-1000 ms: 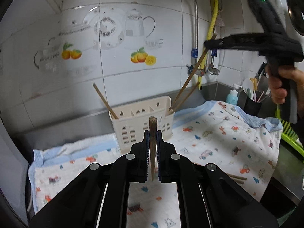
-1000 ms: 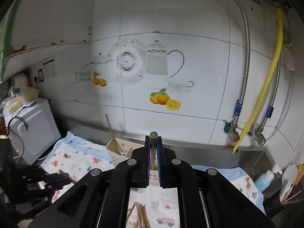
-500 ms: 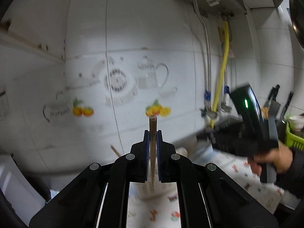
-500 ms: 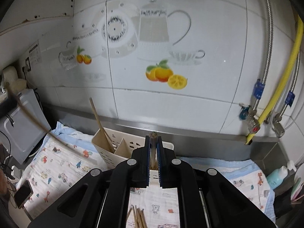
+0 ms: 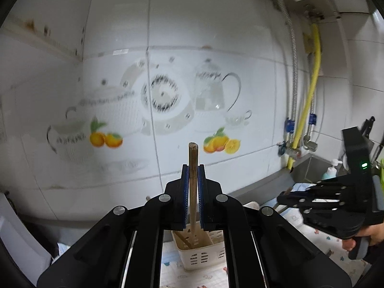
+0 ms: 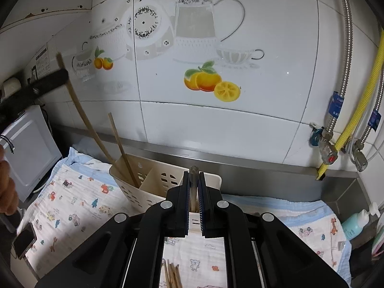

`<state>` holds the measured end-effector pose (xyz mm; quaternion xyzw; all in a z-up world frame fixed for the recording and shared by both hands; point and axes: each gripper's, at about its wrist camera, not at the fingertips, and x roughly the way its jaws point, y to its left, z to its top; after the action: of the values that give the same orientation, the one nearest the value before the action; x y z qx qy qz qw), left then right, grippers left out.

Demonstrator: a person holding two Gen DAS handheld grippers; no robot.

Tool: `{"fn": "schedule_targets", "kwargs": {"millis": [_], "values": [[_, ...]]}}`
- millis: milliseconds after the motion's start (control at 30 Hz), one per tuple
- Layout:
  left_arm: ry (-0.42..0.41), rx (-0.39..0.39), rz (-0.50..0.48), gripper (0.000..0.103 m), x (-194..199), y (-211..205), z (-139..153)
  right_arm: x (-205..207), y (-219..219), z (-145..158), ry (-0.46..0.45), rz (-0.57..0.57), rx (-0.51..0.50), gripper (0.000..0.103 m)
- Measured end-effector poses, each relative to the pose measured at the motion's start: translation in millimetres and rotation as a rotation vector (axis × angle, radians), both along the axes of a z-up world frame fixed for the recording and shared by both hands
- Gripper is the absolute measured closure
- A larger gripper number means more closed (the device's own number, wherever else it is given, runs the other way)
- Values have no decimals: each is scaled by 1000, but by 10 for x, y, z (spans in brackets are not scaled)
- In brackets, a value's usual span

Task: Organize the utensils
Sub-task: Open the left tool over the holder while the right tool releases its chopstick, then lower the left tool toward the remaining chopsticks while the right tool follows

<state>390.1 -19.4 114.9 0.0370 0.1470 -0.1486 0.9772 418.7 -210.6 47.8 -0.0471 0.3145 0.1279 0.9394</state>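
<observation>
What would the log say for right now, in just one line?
left gripper: shut on chopstick, lower end in holder | right gripper: shut on second chopstick | loose chopsticks on cloth

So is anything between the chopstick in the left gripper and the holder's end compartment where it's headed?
Nothing visible blocks it. The chopstick held by the left gripper already has its lower end at the cream holder, in the end compartment. Another chopstick leans in the same compartment, beside it rather than across it.
</observation>
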Motion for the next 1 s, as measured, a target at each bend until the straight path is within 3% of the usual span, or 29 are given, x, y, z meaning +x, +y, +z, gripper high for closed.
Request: {"fn": "schedule_targets", "kwargs": {"millis": [367,533,733,1000], "values": [[90,-29,24,96,159,118,-247,-25,-51,17,-8,-15,16,95],[78,-34,17,95,77,138,-195,-171,-124,161,-43,-23,30,85],[66,-46,6,94,-209,202,-142,-594,-217,232,-72,-19,38,85],[89,-66,-19,93,-748,261,-311,-1297,-281,-61,-47,3,37,85]]}}
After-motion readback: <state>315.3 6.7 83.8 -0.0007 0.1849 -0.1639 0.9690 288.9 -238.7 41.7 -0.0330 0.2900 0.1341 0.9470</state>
